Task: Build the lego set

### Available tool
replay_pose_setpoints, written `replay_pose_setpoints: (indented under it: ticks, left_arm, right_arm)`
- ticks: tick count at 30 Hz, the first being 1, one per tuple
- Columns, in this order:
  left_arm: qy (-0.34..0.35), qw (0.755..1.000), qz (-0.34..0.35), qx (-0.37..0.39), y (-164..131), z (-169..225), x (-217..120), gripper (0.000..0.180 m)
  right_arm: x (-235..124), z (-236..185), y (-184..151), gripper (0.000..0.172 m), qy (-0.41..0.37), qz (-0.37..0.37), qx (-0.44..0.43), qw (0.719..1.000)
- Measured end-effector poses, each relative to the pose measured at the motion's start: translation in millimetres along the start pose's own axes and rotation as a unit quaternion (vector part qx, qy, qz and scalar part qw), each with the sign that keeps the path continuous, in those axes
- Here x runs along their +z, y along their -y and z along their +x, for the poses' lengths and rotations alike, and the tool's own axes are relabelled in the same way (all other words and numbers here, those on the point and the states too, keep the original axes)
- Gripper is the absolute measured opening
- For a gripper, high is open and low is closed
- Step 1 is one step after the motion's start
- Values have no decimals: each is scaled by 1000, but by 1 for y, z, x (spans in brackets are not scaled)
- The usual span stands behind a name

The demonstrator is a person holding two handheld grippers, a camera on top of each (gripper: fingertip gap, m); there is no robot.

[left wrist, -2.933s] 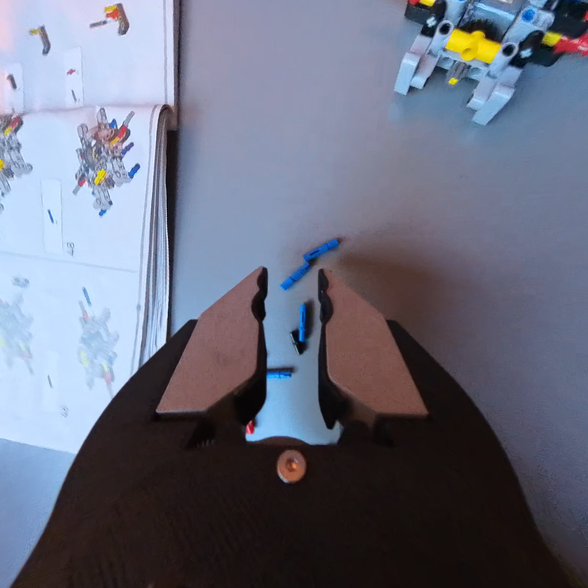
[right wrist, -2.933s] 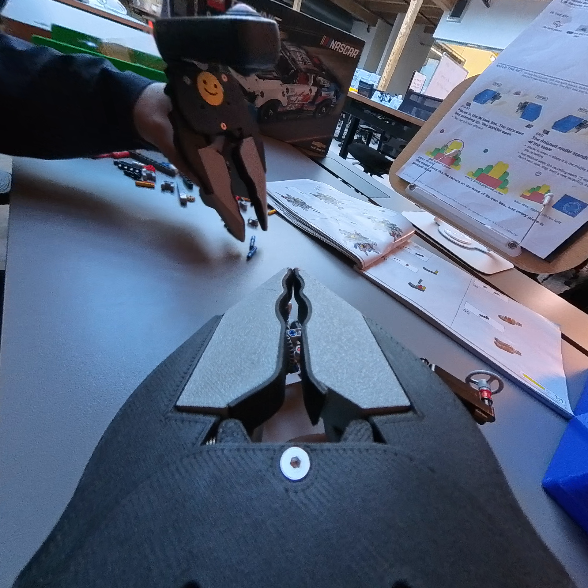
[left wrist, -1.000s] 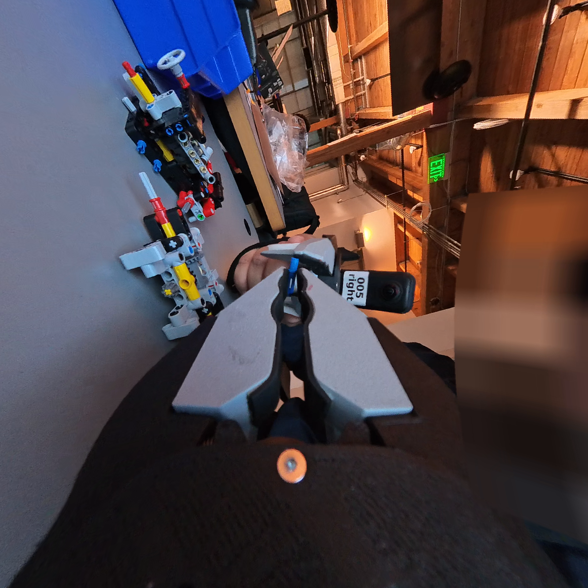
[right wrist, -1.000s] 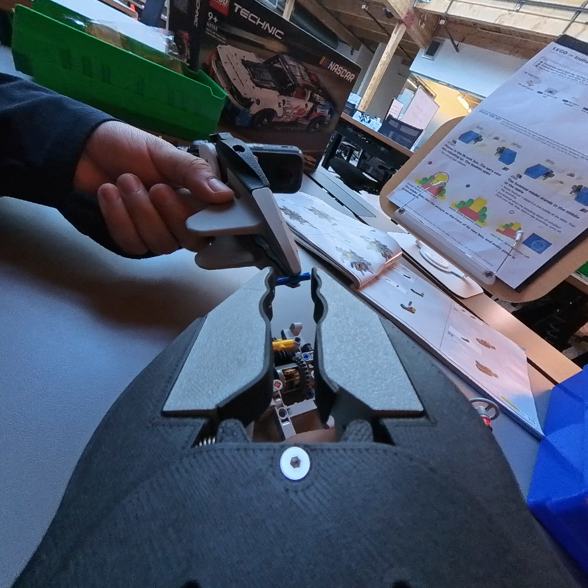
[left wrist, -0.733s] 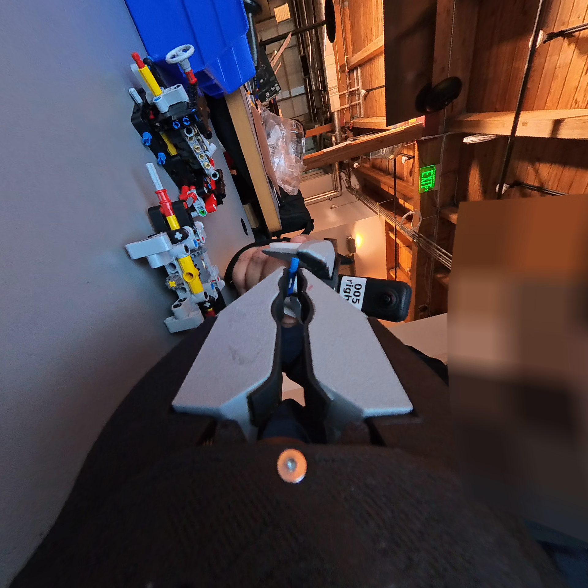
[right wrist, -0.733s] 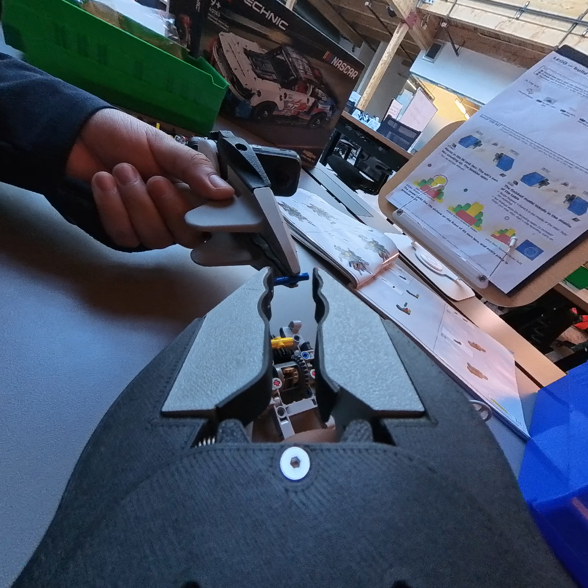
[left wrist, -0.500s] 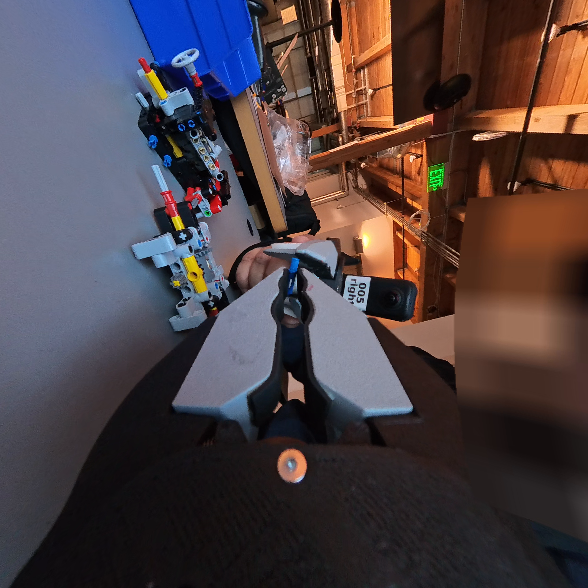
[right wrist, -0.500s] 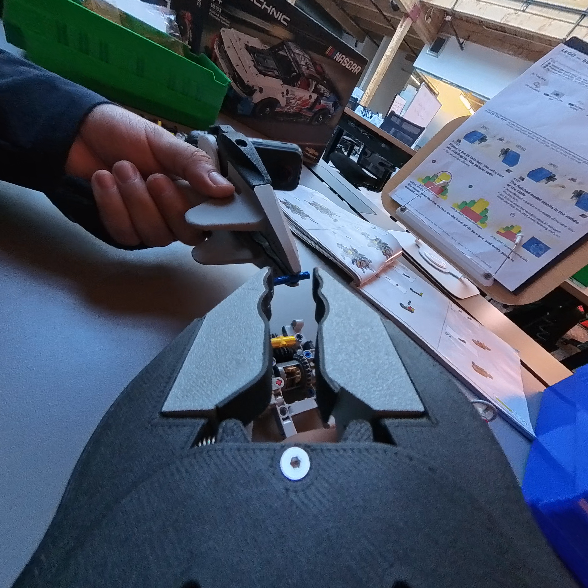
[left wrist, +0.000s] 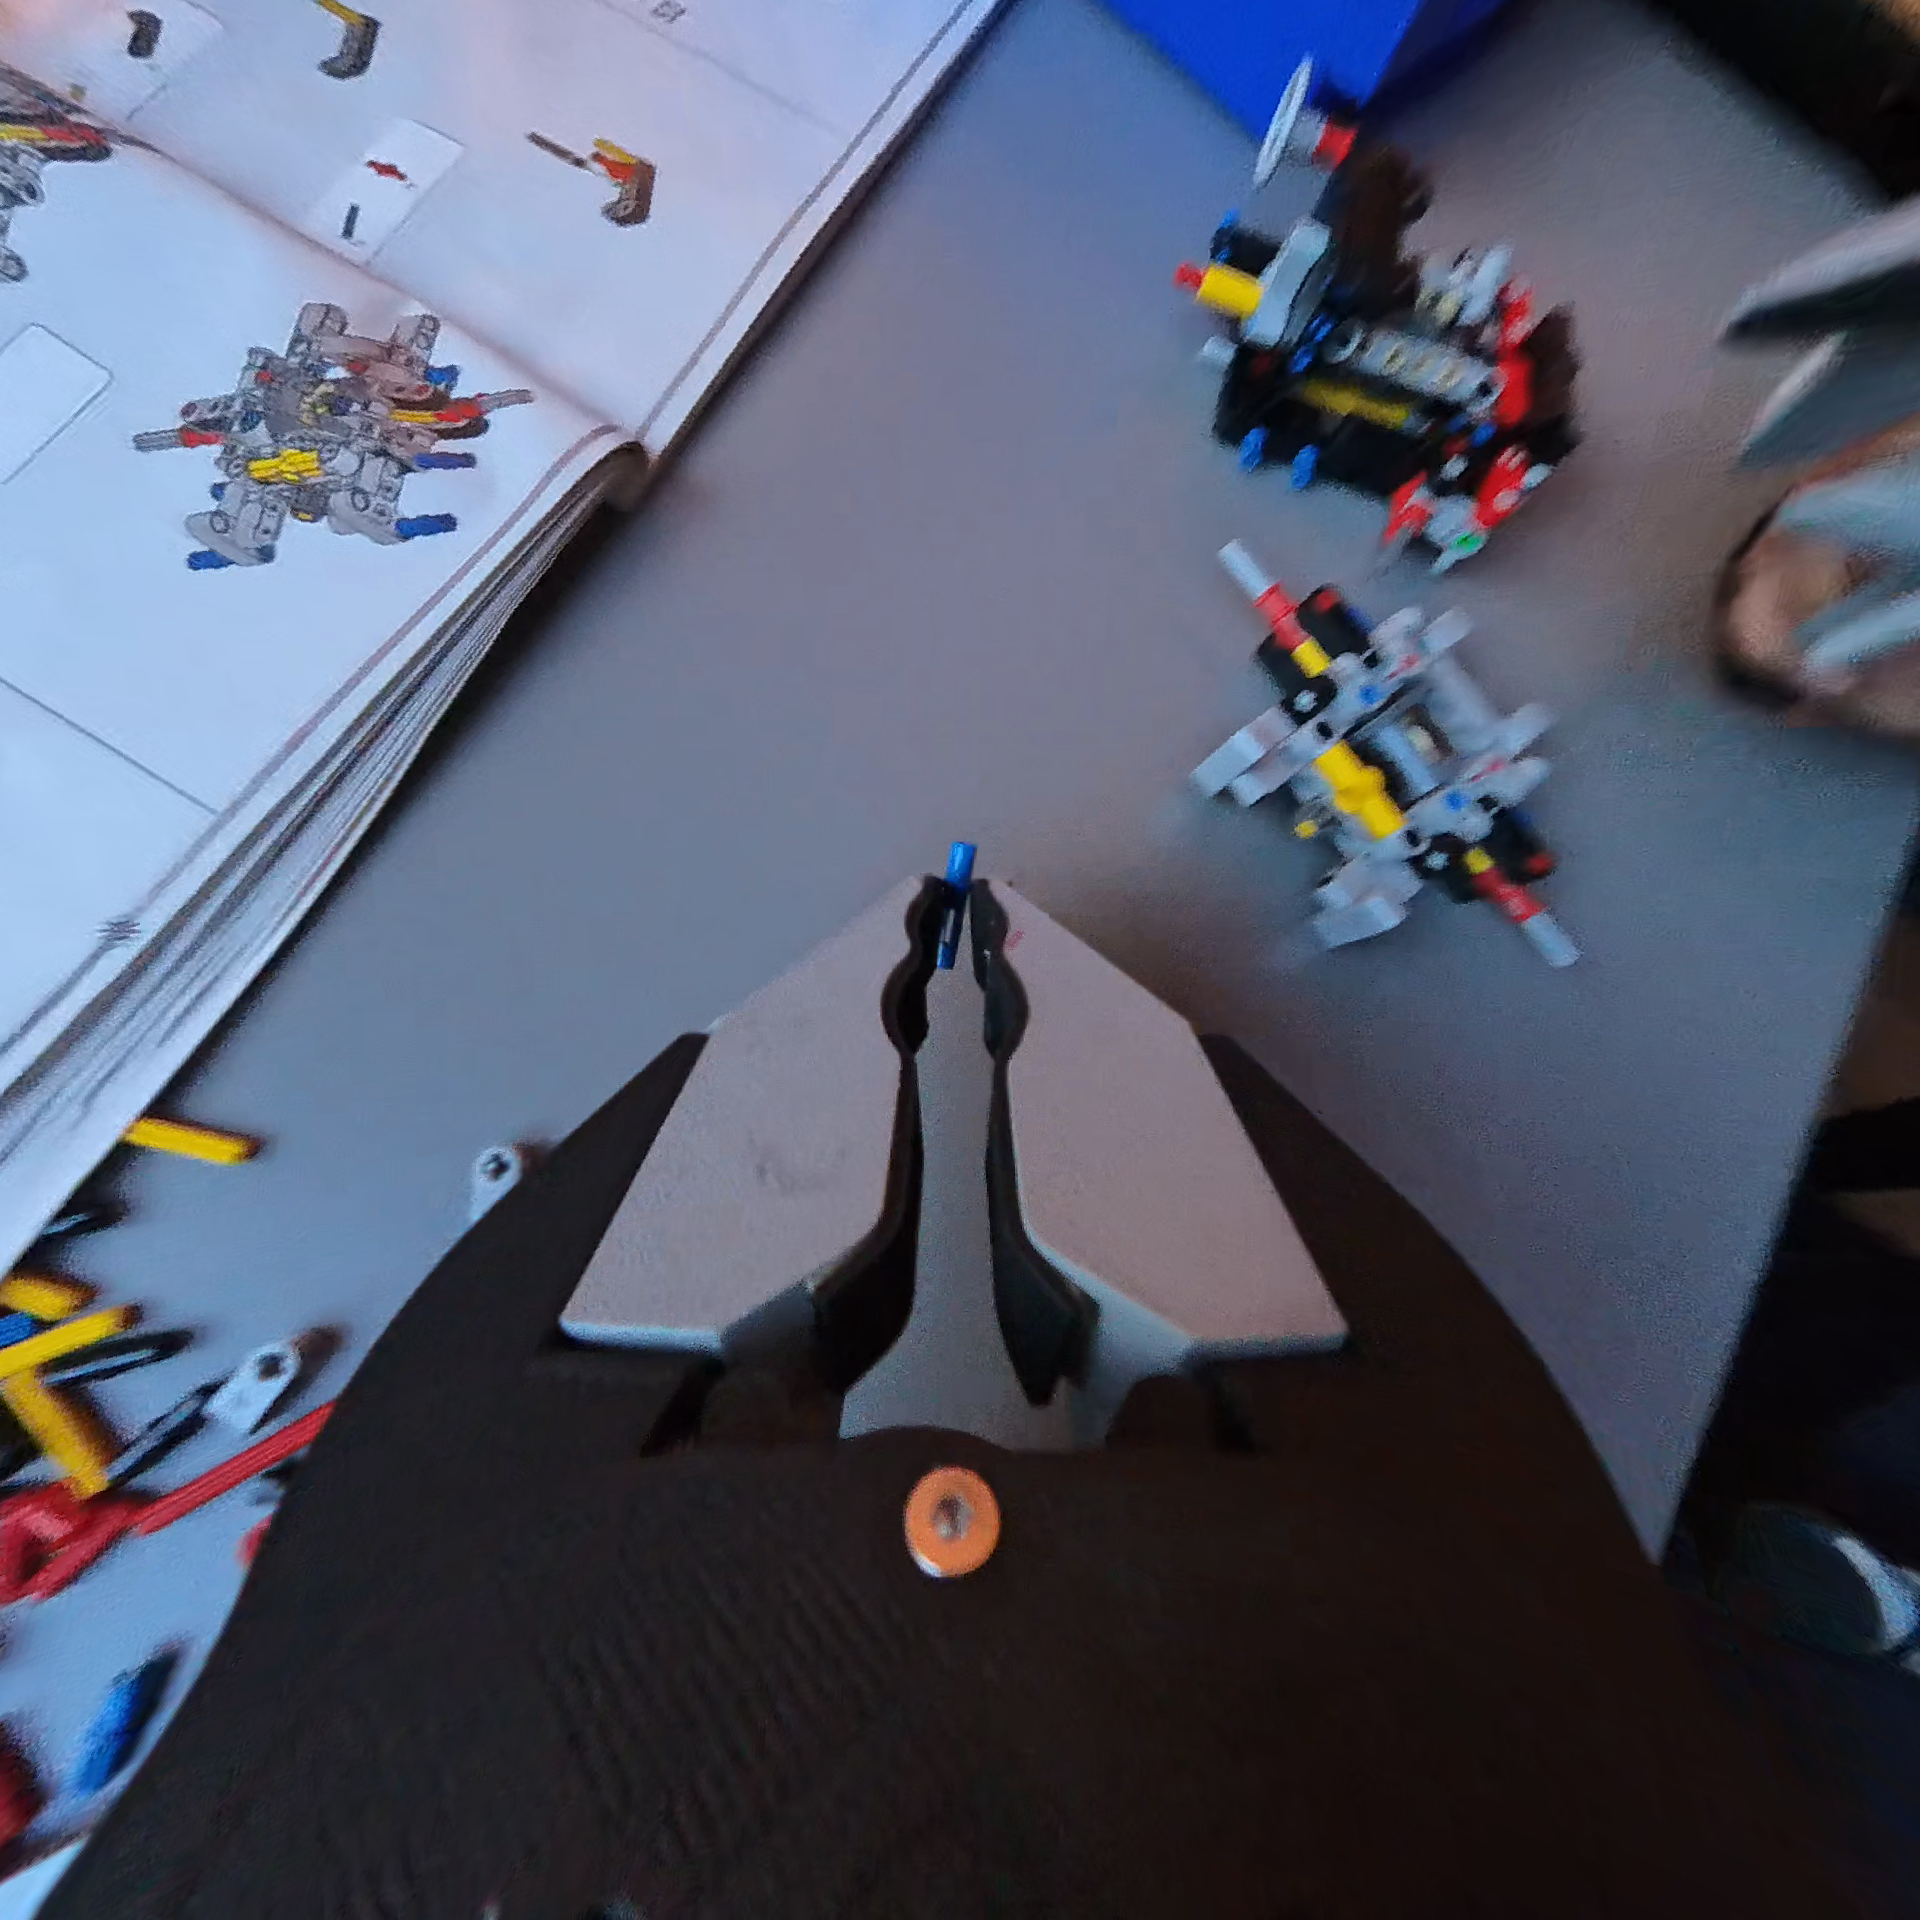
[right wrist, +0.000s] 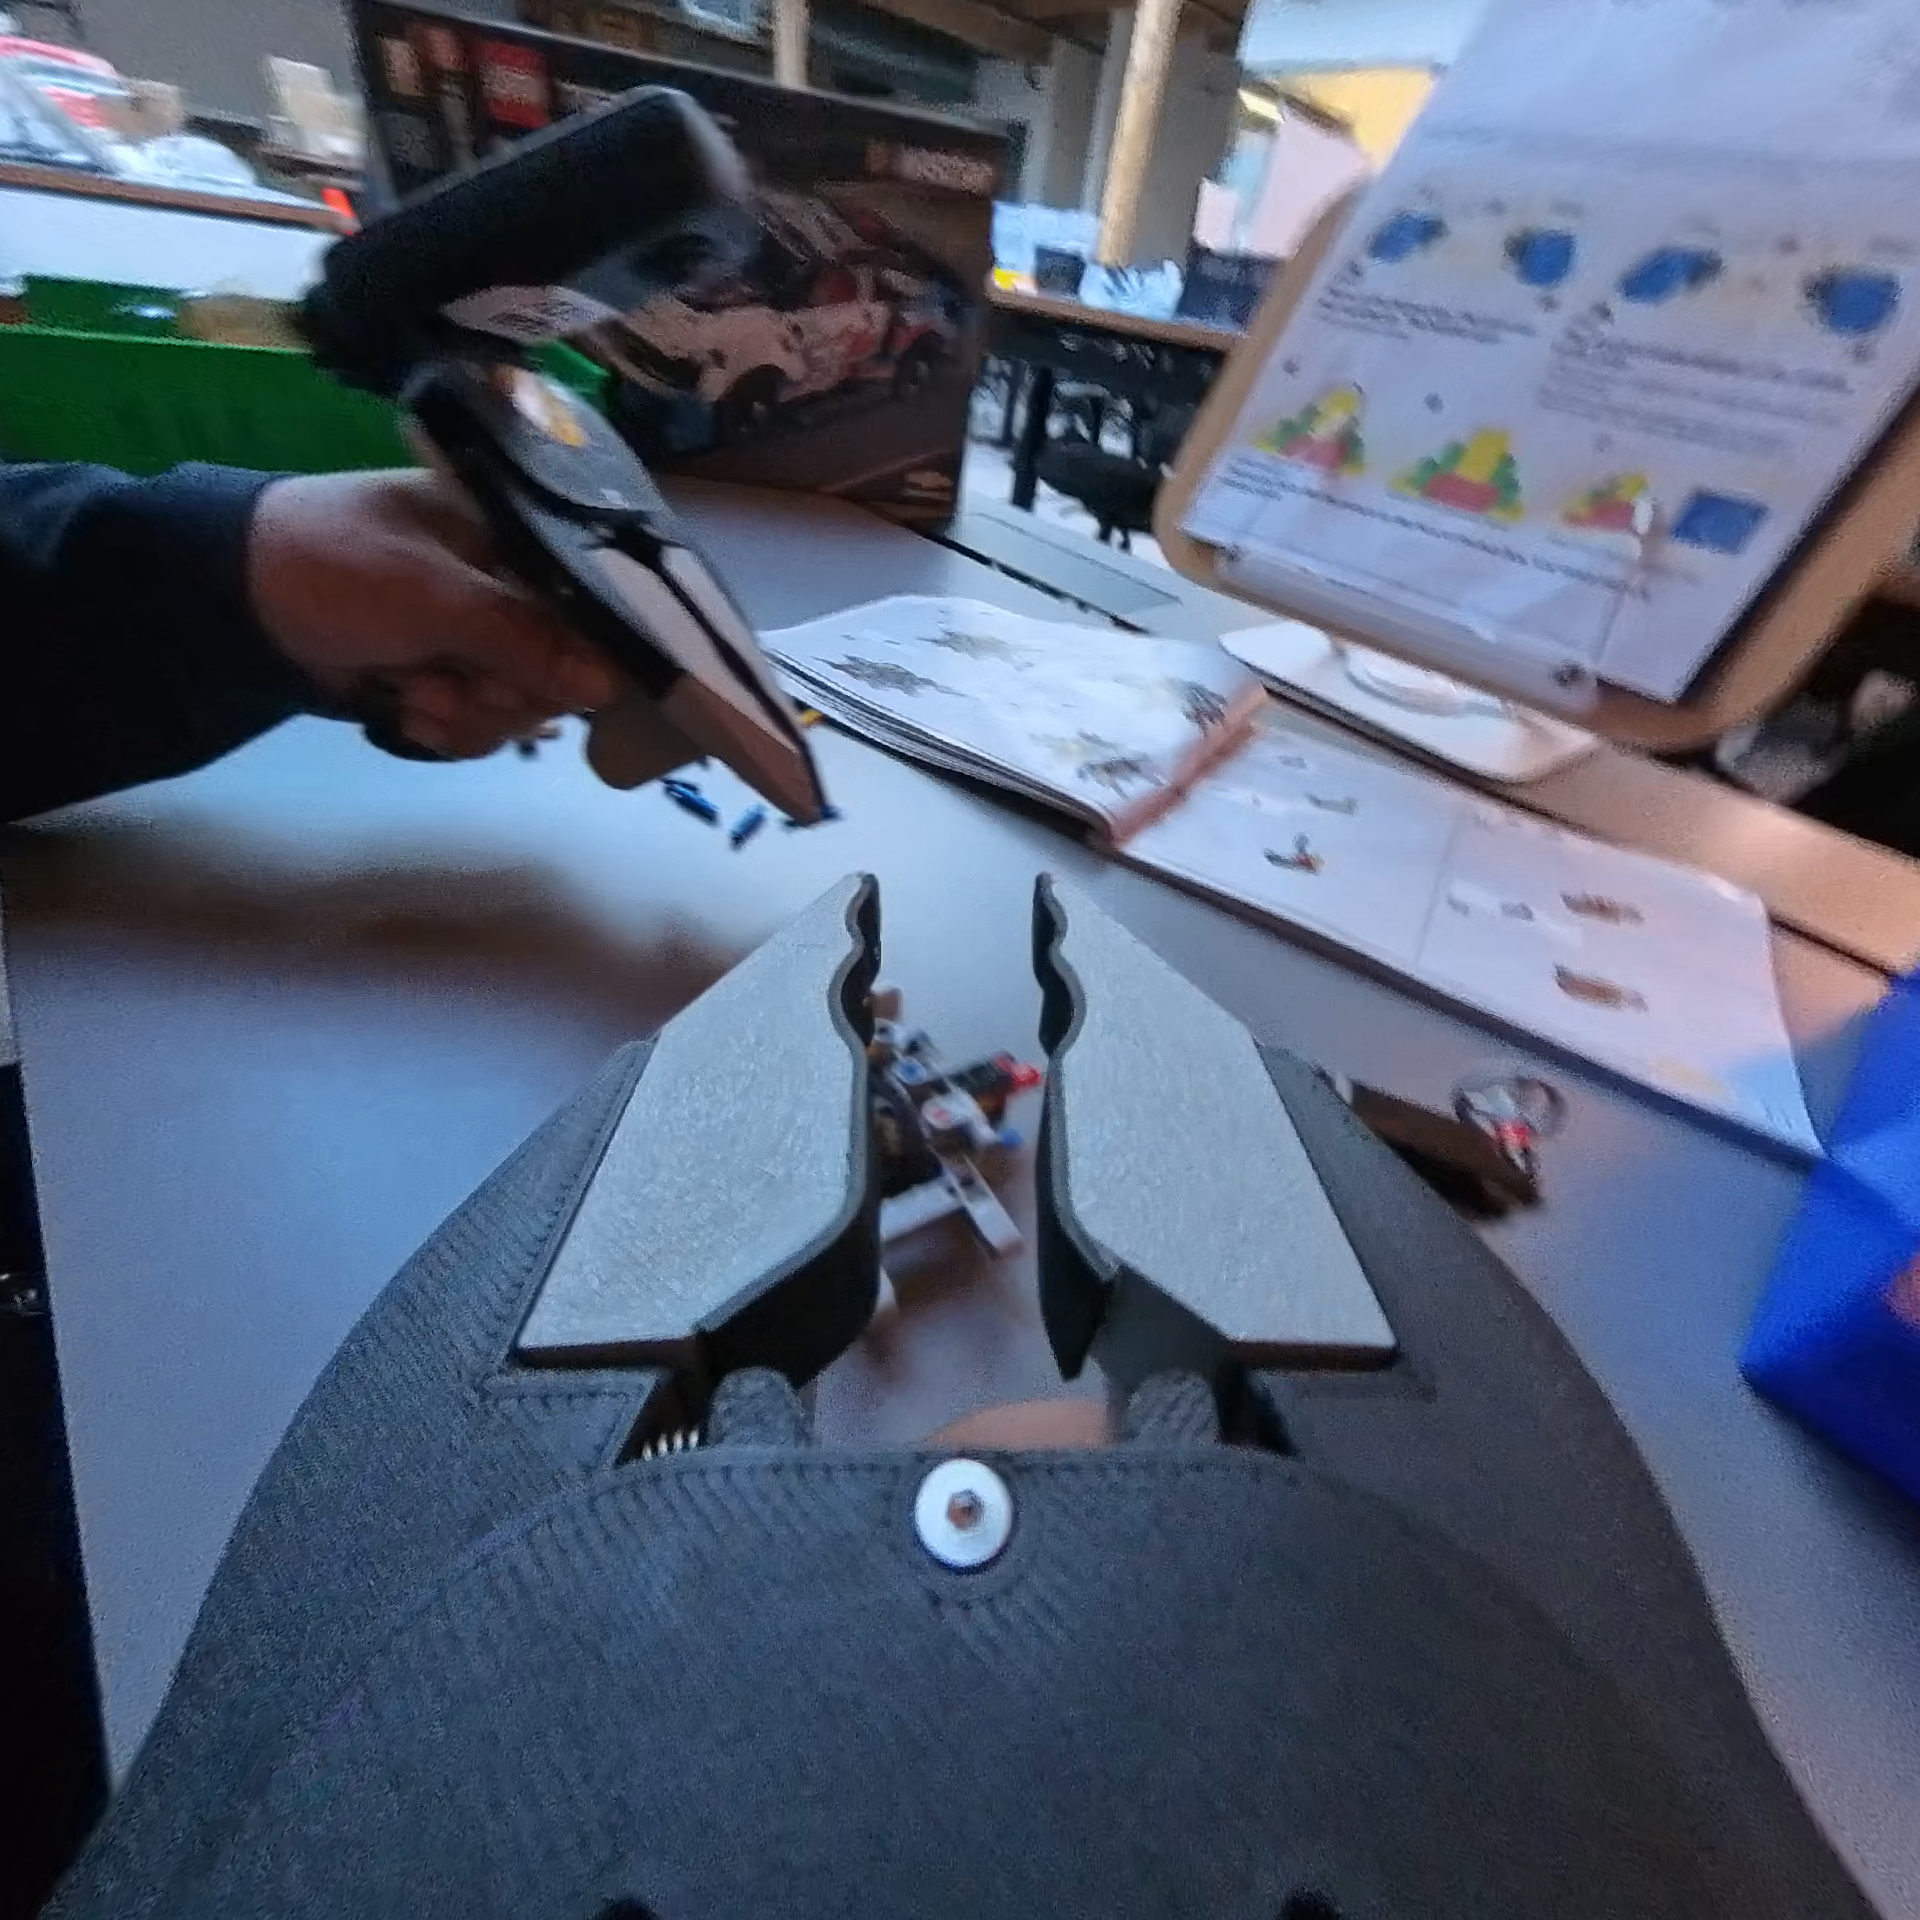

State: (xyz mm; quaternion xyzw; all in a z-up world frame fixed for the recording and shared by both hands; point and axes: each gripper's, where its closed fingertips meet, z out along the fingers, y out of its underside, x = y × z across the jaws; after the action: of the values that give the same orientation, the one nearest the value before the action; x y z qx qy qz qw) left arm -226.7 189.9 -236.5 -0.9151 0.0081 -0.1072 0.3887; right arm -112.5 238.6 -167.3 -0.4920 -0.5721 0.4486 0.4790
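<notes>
My left gripper (left wrist: 951, 896) is shut on a small blue pin (left wrist: 956, 868), which sticks out past the fingertips above the grey table (left wrist: 831, 623). The right wrist view shows it too (right wrist: 805, 805), a hand holding it at the upper left, with the pin (right wrist: 821, 814) at its tip. My right gripper (right wrist: 956, 909) is open and empty, and it is a blur at the right edge of the left wrist view (left wrist: 1829, 468). A grey and yellow brick assembly (left wrist: 1371, 758) lies on the table. It shows below my right fingers (right wrist: 935, 1101), which do not touch it.
An open instruction booklet (left wrist: 312, 416) lies at the left. A black and red assembly (left wrist: 1382, 364) and a blue bin (right wrist: 1849, 1195) are at the right. Loose parts (left wrist: 62, 1371) lie at the lower left, and loose blue pins (right wrist: 691, 800) by the left gripper. A sheet on a stand (right wrist: 1610, 364) is behind. Tip to tip, the grippers are about 15 cm apart.
The left gripper closed on a blue pin from the table and held it between my right fingertips. It has now swung away towards the table with the pin. The right jaws have opened wider.
</notes>
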Motion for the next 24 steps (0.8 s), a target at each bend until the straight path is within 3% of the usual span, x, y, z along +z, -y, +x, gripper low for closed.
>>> replay_pose_setpoints:
  ticks: [6, 9, 13, 18, 24]
  left_arm:
    - [18, 997, -53, 43, -20, -4, 6, 3]
    - [16, 997, -61, 44, -26, -4, 9, 4]
    - [12, 997, -61, 36, -29, -4, 8, 19]
    - [21, 998, -53, 34, -29, -5, 2, 26]
    - [26, 999, -29, 21, -33, -5, -8, 36]
  right_arm:
    - [-45, 45, -33, 30, -48, -76, 118, 989]
    - [-59, 50, -51, 31, -64, -120, 136, 981]
    - [-64, 46, -65, 33, -69, -167, 143, 973]
    - [-54, 37, -64, 35, -63, -161, 124, 977]
    - [-54, 38, -56, 46, -51, -119, 170, 977]
